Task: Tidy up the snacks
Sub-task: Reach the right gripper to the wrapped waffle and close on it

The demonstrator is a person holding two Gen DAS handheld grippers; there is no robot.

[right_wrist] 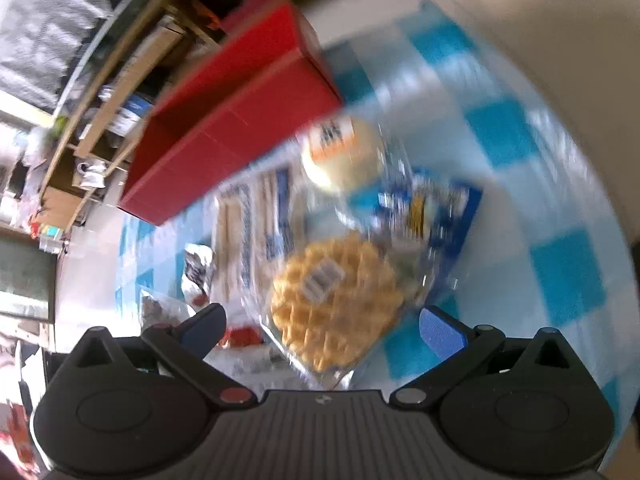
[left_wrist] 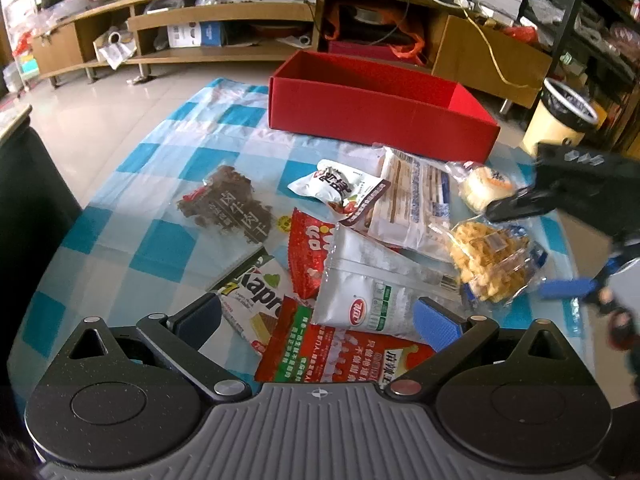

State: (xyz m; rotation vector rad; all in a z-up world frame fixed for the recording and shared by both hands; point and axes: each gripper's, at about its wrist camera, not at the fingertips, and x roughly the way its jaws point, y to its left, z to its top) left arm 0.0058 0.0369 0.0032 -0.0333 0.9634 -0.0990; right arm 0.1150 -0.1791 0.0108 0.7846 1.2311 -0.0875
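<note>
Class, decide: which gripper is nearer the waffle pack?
Right. The right gripper is open around the waffle pack; the left gripper hovers over other snacks beside it.

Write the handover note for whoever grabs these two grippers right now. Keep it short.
Left gripper: open, holding nothing, hovering over the near end of the snack pile.
Right gripper: open, holding nothing, closing in on the clear-wrapped yellow waffle pack; that view is motion-blurred.
Open red cardboard box: at the far side of the blue-and-white checked tablecloth; what shows of its inside is bare.
Done: nothing visibly packed yet.
Left: all snacks lie loose in front of the box, including the round pale bun in clear wrap, the dark jerky bag, the silver foil pouch and the Kapro wafer pack.
</note>
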